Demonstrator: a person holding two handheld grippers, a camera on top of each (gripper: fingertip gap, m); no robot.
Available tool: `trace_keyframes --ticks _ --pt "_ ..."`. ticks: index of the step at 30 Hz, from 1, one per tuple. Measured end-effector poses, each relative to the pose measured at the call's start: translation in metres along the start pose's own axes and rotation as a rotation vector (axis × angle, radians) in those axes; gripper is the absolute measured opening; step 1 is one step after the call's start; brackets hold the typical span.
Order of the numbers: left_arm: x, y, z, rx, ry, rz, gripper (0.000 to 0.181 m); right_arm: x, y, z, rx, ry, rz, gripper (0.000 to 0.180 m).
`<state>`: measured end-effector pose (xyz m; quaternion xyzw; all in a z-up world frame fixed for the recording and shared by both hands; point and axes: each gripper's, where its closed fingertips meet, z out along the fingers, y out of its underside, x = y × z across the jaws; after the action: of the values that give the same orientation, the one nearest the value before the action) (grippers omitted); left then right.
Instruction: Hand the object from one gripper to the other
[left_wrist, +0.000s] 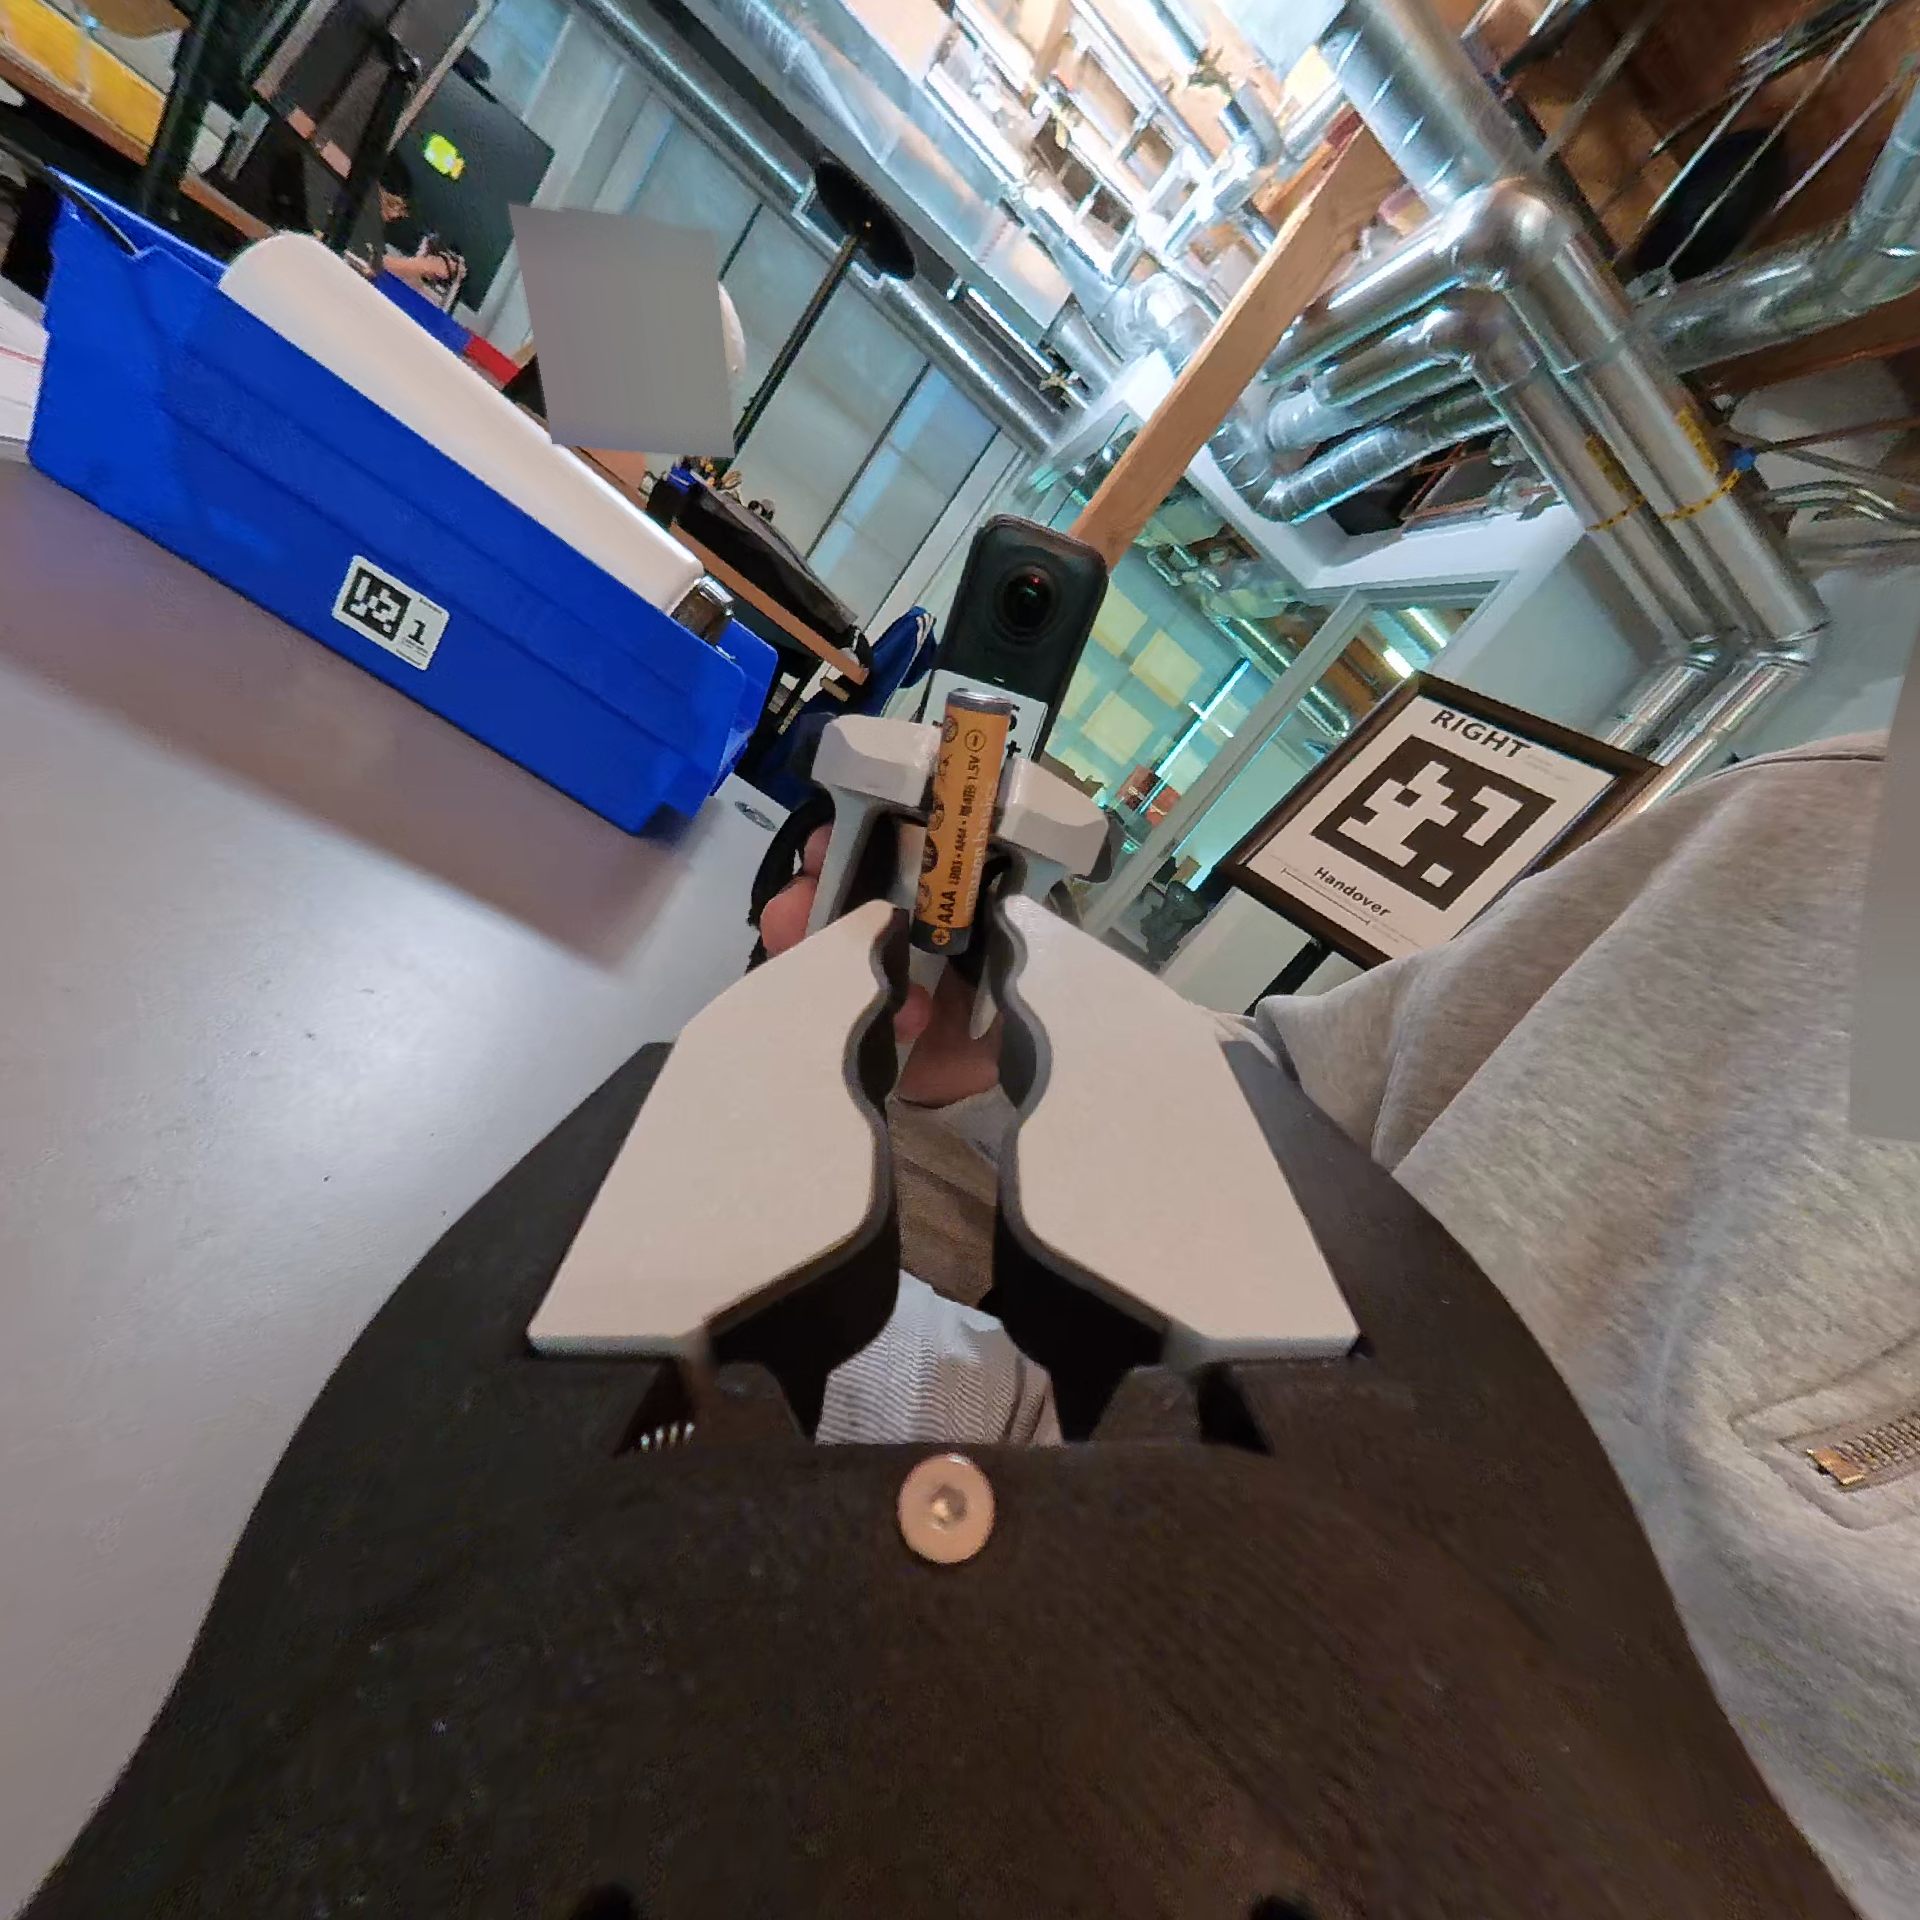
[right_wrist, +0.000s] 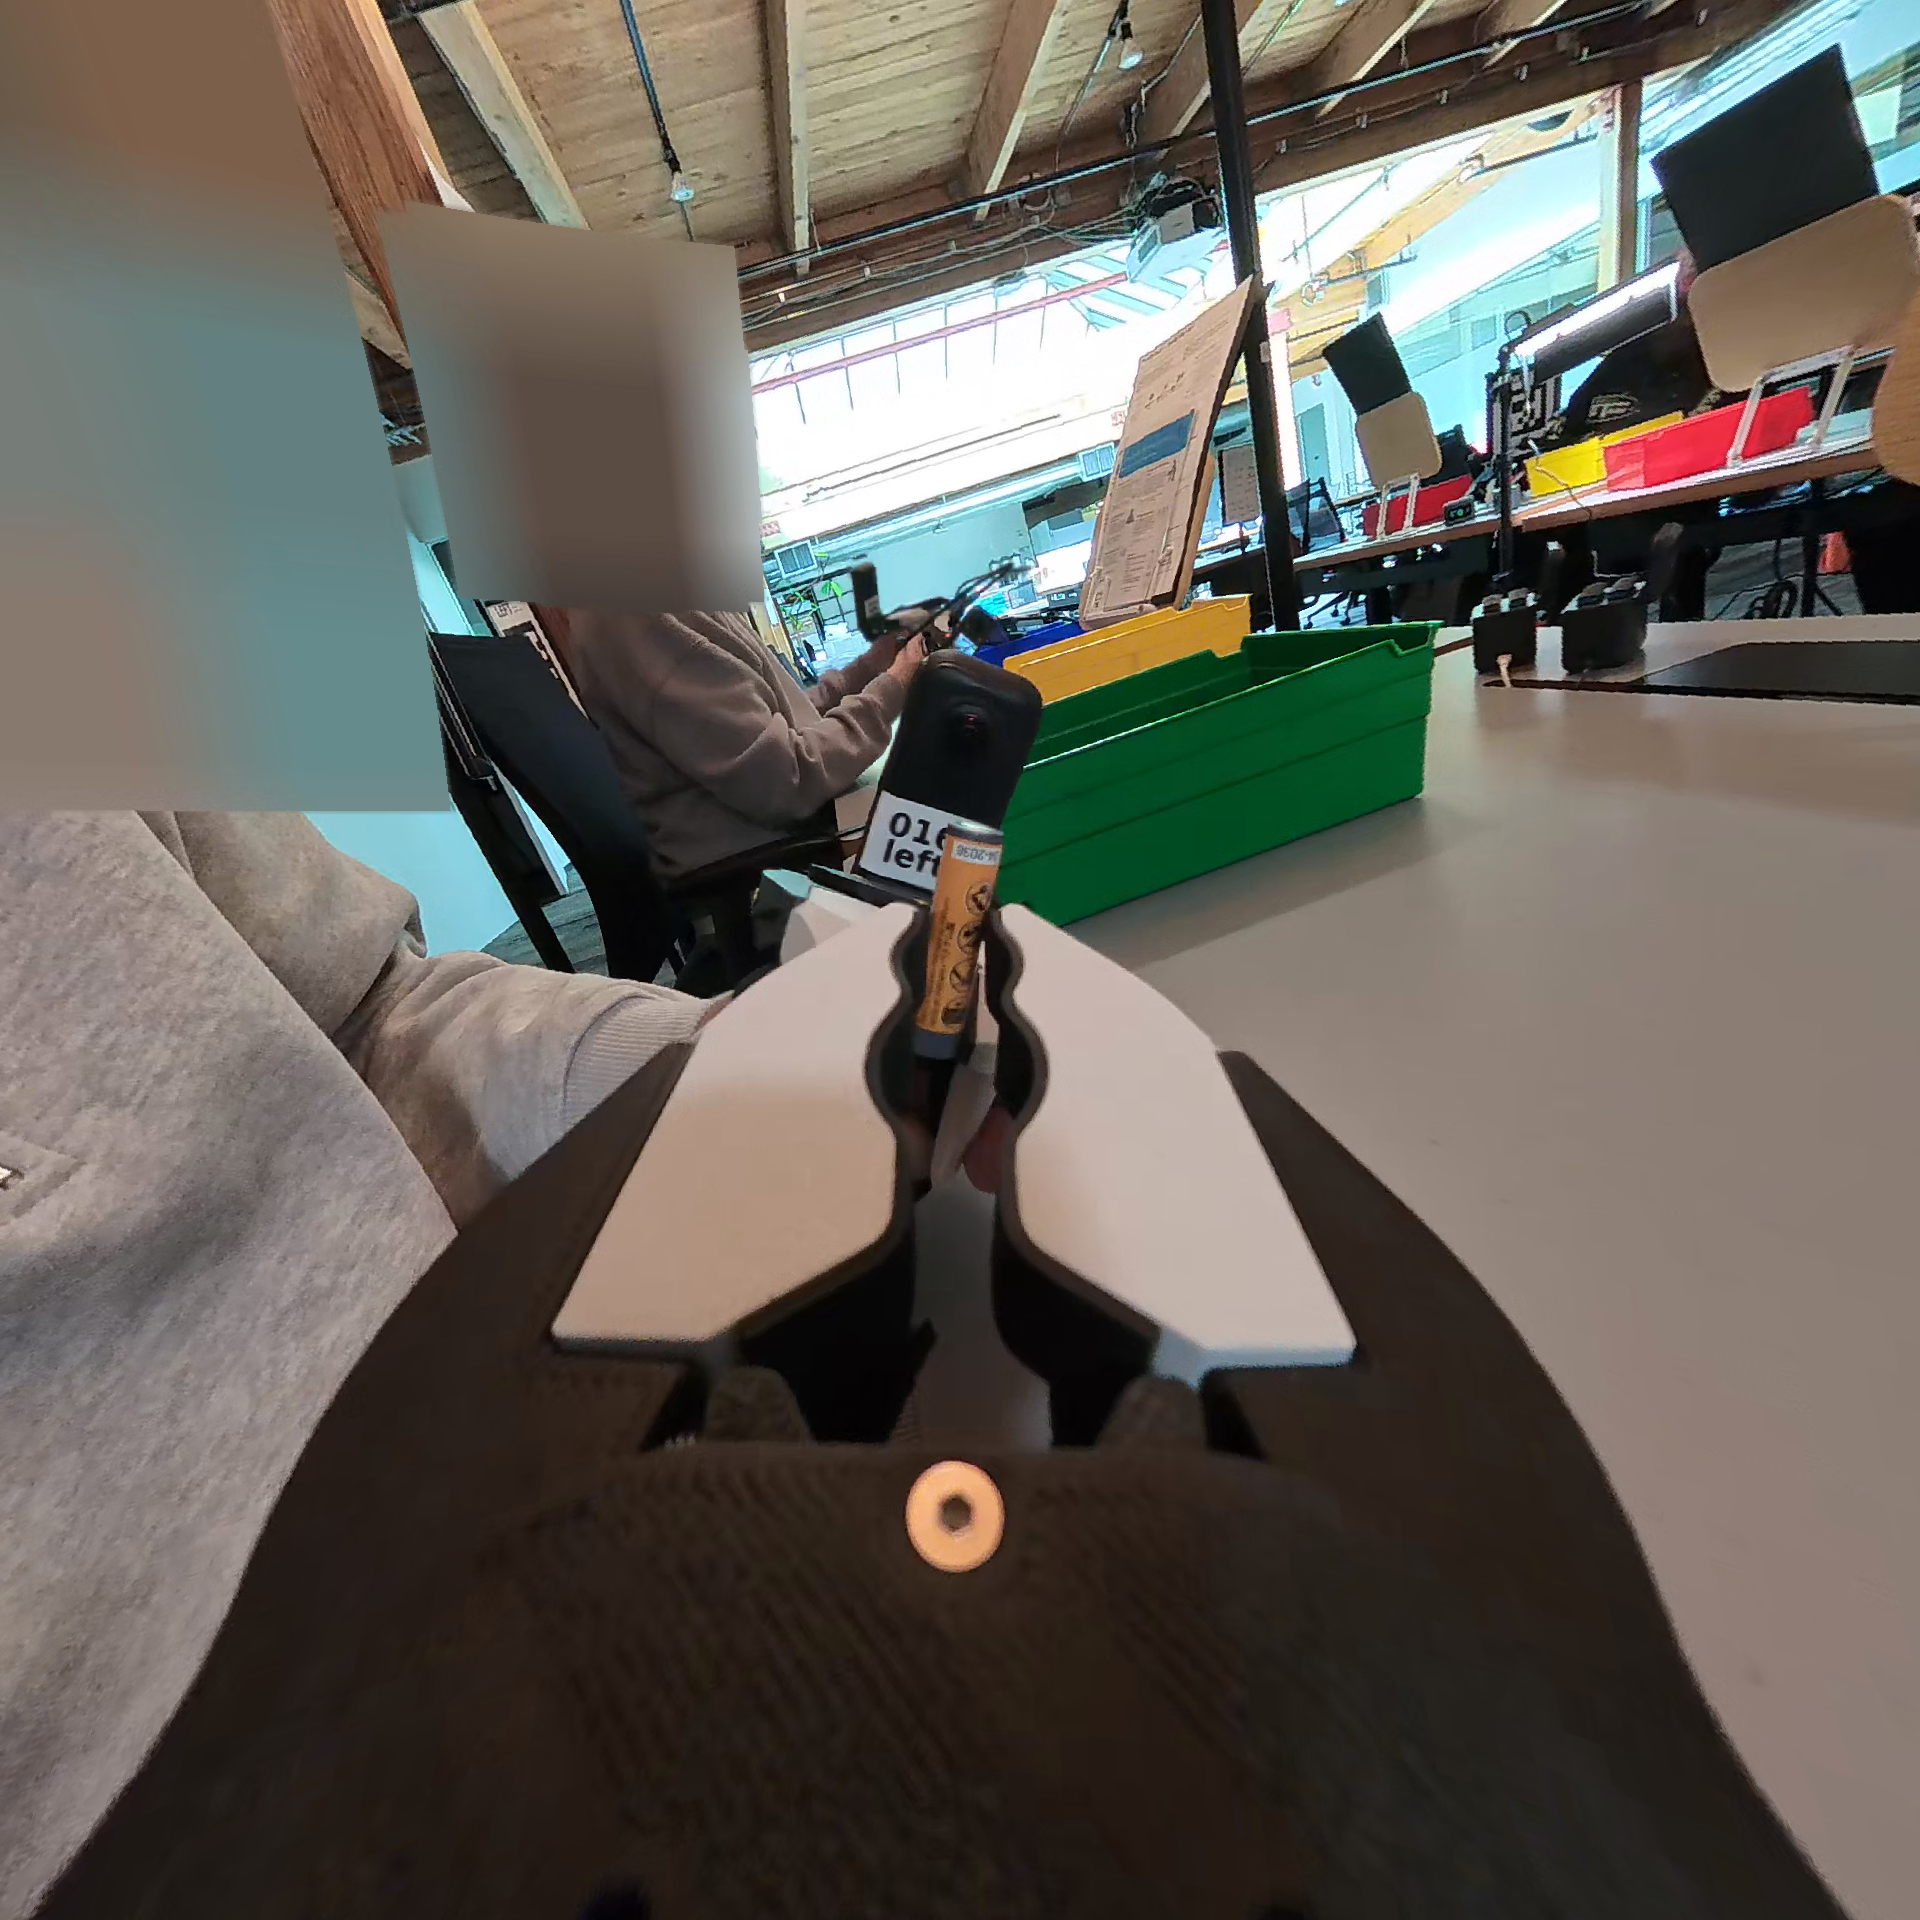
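Observation:
A small orange and black AAA battery (left_wrist: 961, 821) stands upright in the air between the two grippers. In the left wrist view the right gripper (left_wrist: 956, 800) faces me, its grey fingers clamped on the battery's middle. My left gripper (left_wrist: 943, 927) has its fingertips on either side of the battery's lower end, with a thin gap showing on each side. In the right wrist view the battery (right_wrist: 956, 956) sits pinched between the right gripper's (right_wrist: 954, 940) white fingertips. The left gripper's black camera (right_wrist: 961, 748) shows behind it, and its fingers are hidden.
A blue bin (left_wrist: 312, 499) stands on the grey table (left_wrist: 260, 987) to the left. A green bin (right_wrist: 1226, 748) and a yellow bin (right_wrist: 1132, 644) stand at the far side. A framed marker sign (left_wrist: 1434, 821) stands right. A seated person in grey (right_wrist: 717, 727) is behind. My two grippers' fingertips are within a few centimetres of each other.

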<state>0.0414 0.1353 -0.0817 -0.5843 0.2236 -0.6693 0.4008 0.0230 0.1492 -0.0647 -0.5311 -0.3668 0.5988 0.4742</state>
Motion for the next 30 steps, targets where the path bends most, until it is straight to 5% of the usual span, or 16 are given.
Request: trace_keyframes --ticks 5,10,15,30 --pt "0.003 0.001 0.000 -0.018 0.003 0.038 0.010 -0.002 0.000 0.002 0.006 -0.007 -0.012 0.012" --pt "0.001 -0.002 -0.002 -0.008 -0.019 0.069 0.010 0.007 -0.011 -0.003 0.072 0.039 0.031 0.052" --pt "-0.004 0.003 -0.002 -0.046 -0.051 0.089 0.010 0.020 -0.030 -0.015 0.191 0.106 0.067 0.068" --pt "-0.008 0.010 0.001 -0.096 -0.101 0.188 0.010 -0.006 -0.003 0.000 -0.030 0.021 -0.149 0.021"
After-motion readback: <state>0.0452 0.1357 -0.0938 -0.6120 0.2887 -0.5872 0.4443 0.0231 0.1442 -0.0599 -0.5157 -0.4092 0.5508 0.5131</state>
